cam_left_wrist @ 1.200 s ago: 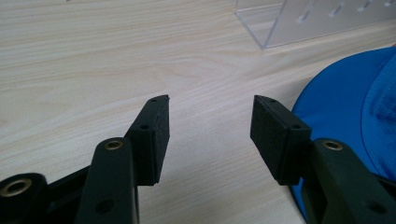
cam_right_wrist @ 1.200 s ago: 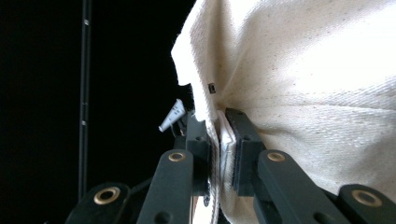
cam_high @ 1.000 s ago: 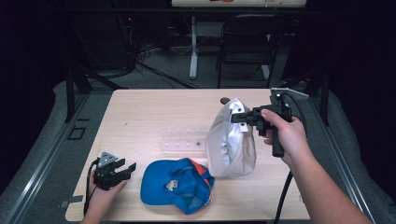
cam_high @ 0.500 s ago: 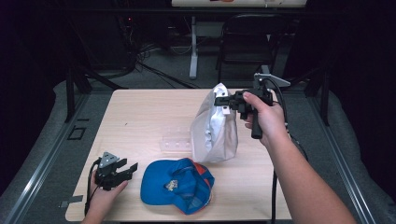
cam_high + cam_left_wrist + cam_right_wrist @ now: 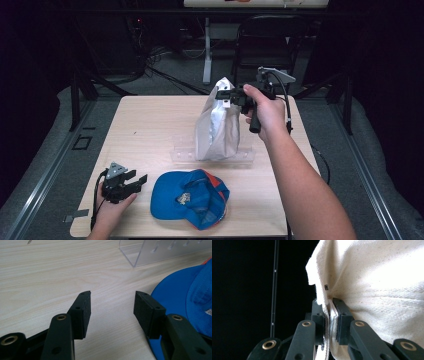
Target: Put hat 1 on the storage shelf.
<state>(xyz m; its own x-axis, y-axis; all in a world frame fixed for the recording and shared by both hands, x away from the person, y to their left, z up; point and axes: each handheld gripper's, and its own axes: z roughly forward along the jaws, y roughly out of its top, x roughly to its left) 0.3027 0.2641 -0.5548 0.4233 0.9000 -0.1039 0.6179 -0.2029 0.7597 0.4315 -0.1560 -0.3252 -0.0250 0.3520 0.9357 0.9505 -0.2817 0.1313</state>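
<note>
Fabric of white cap (image 5: 372, 277) sits pinched between fingers (image 5: 342, 315).

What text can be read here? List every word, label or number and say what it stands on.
None can be read.
Blue cap: a small light emblem on the front, too blurred to read.
White bag, held up by the right gripper: no print shows.
Clear rack: no marking.
Left gripper: no marking.
</note>
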